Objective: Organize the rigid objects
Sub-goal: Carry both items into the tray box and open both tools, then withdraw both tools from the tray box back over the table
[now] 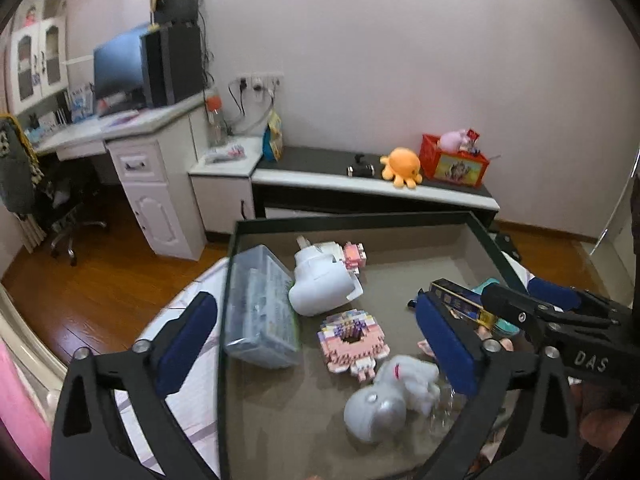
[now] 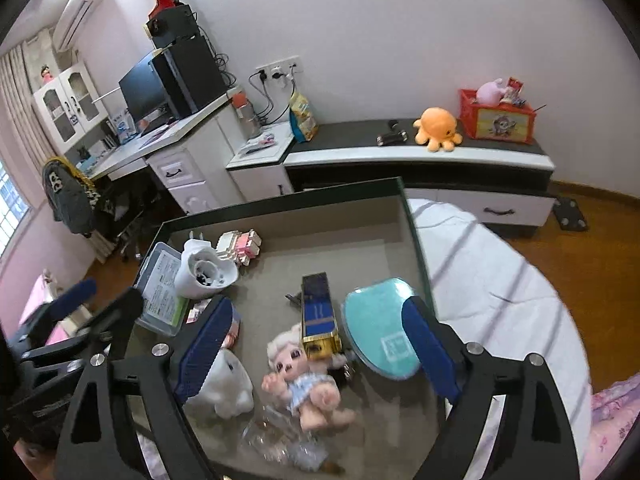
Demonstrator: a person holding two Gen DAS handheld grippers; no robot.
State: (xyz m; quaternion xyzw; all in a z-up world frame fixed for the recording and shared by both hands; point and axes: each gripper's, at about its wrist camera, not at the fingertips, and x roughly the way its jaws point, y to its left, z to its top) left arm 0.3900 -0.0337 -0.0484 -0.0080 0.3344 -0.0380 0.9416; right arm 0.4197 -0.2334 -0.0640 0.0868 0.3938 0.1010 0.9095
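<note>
Both grippers hover over a dark-rimmed box that sits on a pale, striped bedcover. The left gripper has its 2 blue-padded jaws spread wide and holds nothing; its left finger hangs outside the box's left wall, its right finger inside. The right gripper is likewise spread wide and empty, straddling a doll that lies on its back on the box floor.

A blue-and-gold carton lies lengthwise just above the doll's head, touching or nearly touching it. Beside the carton on the right, a teal oval lid-like item leans against the box's right wall; the right finger covers part of it. A white plush is half hidden behind the right gripper's left finger. Crumpled clear plastic near the bottom edge is blurred and hard to read.

Toward the box's left side, a clear plastic case stands against the wall, with a white plug-in device tipped next to it. A pink block model lies flat in the middle, and a smaller block piece sits behind the white device. A grey rounded toy touches the plush in the left wrist view; what it is cannot be told.
</note>
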